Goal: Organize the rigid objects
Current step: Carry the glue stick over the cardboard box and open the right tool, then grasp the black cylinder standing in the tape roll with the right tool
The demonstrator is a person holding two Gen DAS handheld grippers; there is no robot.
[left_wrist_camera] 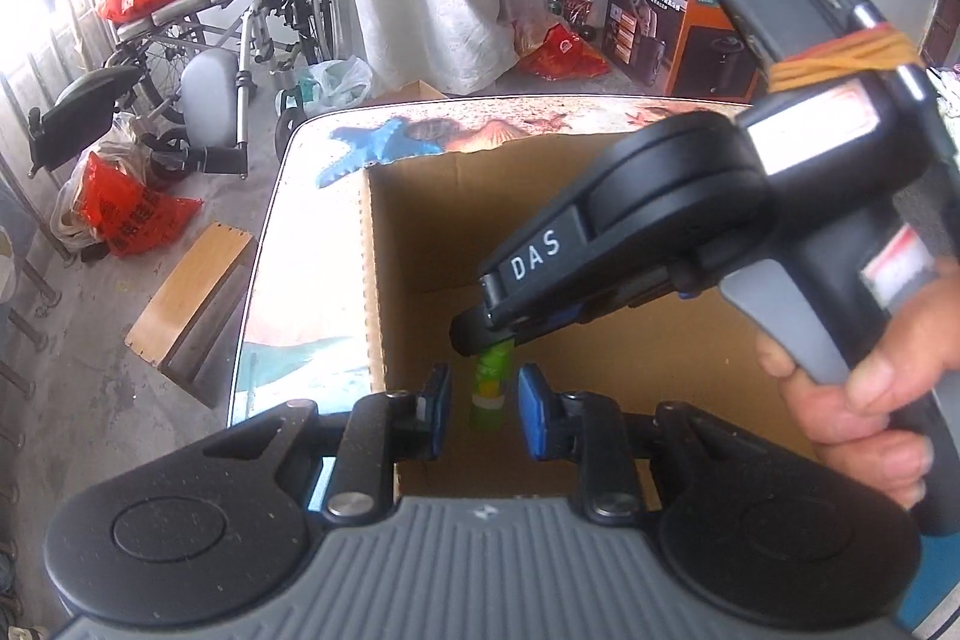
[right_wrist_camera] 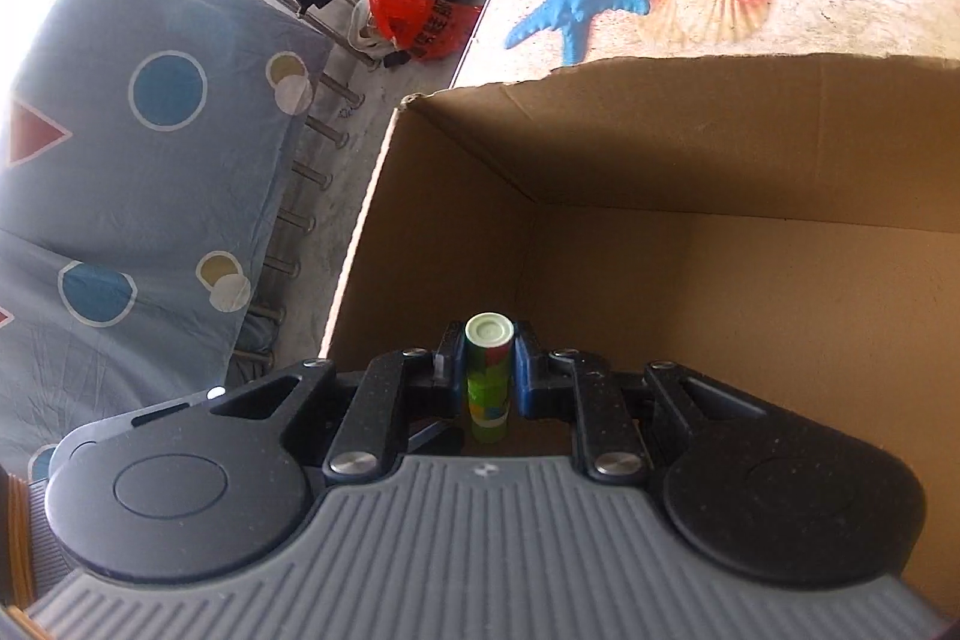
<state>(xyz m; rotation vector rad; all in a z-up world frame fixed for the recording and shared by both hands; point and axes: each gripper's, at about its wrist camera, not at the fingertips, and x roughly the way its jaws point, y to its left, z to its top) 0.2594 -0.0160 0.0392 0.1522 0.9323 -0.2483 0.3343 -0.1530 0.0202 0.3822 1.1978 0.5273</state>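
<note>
A small green tube with a colourful label stands upright between the blue pads of my right gripper, which is shut on it over an open cardboard box. In the left wrist view the same green tube hangs from the tips of the right gripper, held by a hand at the right. My left gripper is just in front of it, and its blue pads stand apart on either side without touching the tube. The box's brown floor below is bare where it shows.
The box sits on a table with a starfish and shell print. On the floor to the left are a wooden board, red bags and a wheelchair. A blue patterned sheet lies left of the box.
</note>
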